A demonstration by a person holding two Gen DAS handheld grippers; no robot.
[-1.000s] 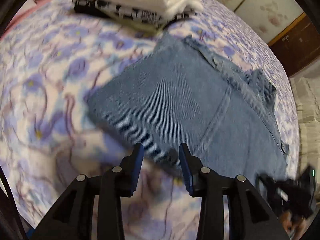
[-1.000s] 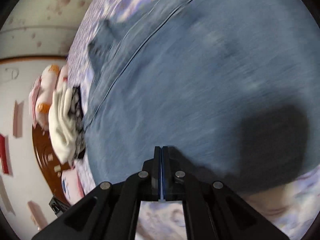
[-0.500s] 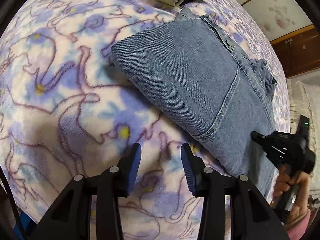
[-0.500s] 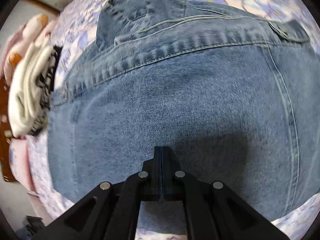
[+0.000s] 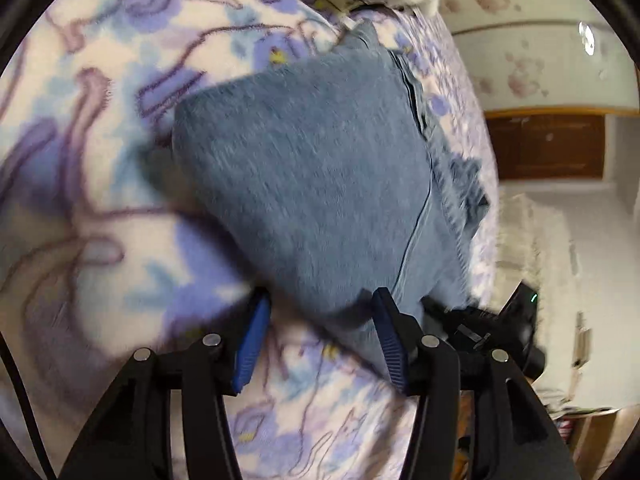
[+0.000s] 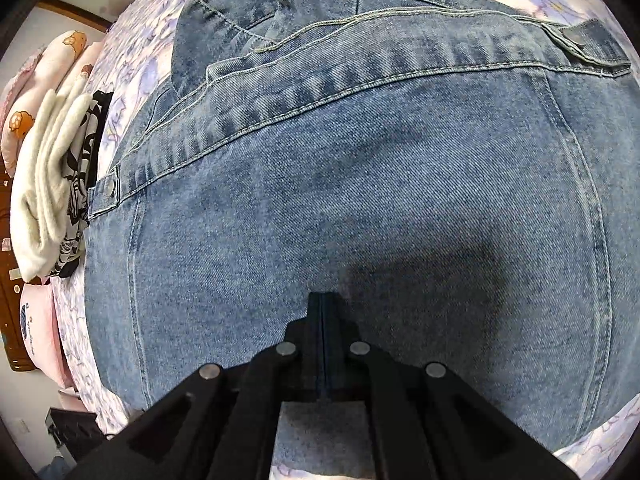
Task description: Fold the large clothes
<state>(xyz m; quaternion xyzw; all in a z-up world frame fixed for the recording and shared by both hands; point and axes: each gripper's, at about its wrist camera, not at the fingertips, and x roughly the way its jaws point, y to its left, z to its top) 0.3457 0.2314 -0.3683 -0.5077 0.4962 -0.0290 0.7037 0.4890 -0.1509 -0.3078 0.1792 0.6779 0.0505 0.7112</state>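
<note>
Left wrist view: a bed under a purple and blue flowered blanket (image 5: 100,208) fills the space ahead of and to the left of the left tongs (image 5: 320,320). On it lies the folded denim jacket (image 5: 320,168), spreading forward and to the right of those tongs, its near edge reaching down between their blue pads. The left tongs have just been opening and stand parted, pressing on nothing as far as the blurred picture shows. To their right the black body of the other tool shows beside the denim. From the right wrist, the jacket (image 6: 380,208) covers nearly everything ahead of the right tongs (image 6: 323,300), which are clenched tight, empty, tips down at the cloth. Far left of them sits a stack of folded clothes (image 6: 44,184), white over black-and-white print. A metal snap button (image 6: 575,37) shines on a tab far ahead and right.
</note>
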